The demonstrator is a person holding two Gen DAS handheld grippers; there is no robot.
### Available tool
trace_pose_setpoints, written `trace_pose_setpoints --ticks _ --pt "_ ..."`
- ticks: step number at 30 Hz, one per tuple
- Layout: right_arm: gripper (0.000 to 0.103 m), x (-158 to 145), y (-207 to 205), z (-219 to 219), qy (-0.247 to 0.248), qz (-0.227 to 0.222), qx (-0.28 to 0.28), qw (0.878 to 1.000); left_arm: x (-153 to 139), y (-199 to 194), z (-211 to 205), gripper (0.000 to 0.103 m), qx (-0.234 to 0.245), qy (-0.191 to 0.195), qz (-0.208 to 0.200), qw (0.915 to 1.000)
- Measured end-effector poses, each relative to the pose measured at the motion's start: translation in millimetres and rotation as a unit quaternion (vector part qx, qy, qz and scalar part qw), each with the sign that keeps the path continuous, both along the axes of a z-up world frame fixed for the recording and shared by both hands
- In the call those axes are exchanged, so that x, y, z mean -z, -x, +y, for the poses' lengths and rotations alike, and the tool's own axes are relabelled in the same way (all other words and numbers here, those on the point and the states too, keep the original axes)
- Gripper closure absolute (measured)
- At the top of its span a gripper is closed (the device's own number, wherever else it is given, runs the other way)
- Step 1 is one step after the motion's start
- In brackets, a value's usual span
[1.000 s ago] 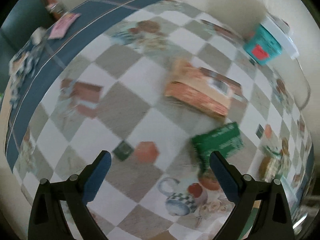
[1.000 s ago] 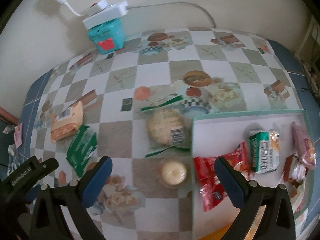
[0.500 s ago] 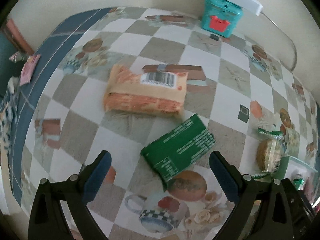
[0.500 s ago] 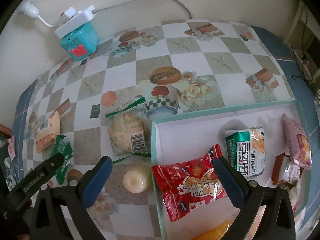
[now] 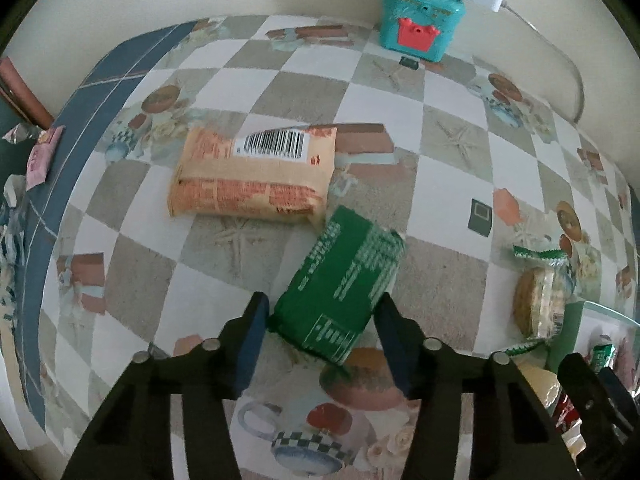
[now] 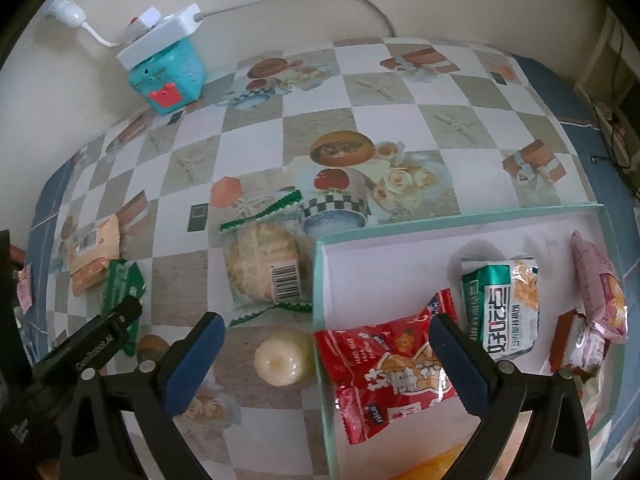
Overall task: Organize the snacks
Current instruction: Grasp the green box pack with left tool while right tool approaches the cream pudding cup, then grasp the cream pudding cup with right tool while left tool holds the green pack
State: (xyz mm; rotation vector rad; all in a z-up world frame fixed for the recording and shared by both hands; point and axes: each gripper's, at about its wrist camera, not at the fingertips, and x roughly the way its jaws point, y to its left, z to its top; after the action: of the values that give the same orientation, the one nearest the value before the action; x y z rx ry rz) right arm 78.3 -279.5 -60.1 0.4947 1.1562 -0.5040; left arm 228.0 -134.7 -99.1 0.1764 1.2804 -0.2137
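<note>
Fingers of our left gripper straddle the green snack pack, spread, not yet pinching; we should squeeze gently mid-pack. Tray waits at three o'clock; right gripper gapes empty.

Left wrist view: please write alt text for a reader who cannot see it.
The left tool straddles the near end of a green snack packet lying on a checkered tablecloth, jaws not visibly pressing it. An orange packet lies just beyond; a teal box stands by the wall.
</note>
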Motion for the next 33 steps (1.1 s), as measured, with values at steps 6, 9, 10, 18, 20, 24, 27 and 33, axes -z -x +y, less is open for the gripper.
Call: trace_pose_setpoints --ticks 6,9,10,18,20,24,27,33 --pt "0.0 -14.8 -2.4 11.1 0.006 -0.023 -0.021 1.0 1.4 3.4 13.4 0.05 -0.02 -0.004 0.027 0.9994" --pt "0.0 -19.3 -2.4 13.4 0.003 -0.03 -0.023 0.999 2.0 5.8 22.6 0.05 -0.036 0.007 0.046 0.9983" --pt "0.0 -20.6 -2.0 13.5 -0.002 -0.034 -0.023 0.999 2.3 6.5 25.1 0.05 -0.041 0.011 0.051 0.9978" --pt "0.0 -16.1 -1.8 17.7 -0.027 -0.037 -0.035 0.998 5.2 8.2 47.2 0.05 -0.059 0.021 0.068 0.9958" --pt "0.002 -12.4 -3.0 20.7 -0.035 -0.034 -0.04 0.998 4.9 11.4 54.0 0.05 -0.061 0.022 0.069 0.9955" --pt "0.021 -10.3 -5.2 27.5 -0.035 -0.033 -0.056 0.997 4.9 11.6 62.4 0.05 -0.065 0.023 0.072 0.995" --pt "0.032 -10.7 -6.4 31.3 -0.041 -0.039 -0.065 0.996 3.4 16.1 52.5 0.05 -0.066 0.024 0.073 0.9949" --pt "0.034 -2.5 -9.6 36.0 -0.043 -0.034 -0.071 0.996 -5.4 18.2 56.6 0.05 -0.065 0.024 0.073 0.9949"
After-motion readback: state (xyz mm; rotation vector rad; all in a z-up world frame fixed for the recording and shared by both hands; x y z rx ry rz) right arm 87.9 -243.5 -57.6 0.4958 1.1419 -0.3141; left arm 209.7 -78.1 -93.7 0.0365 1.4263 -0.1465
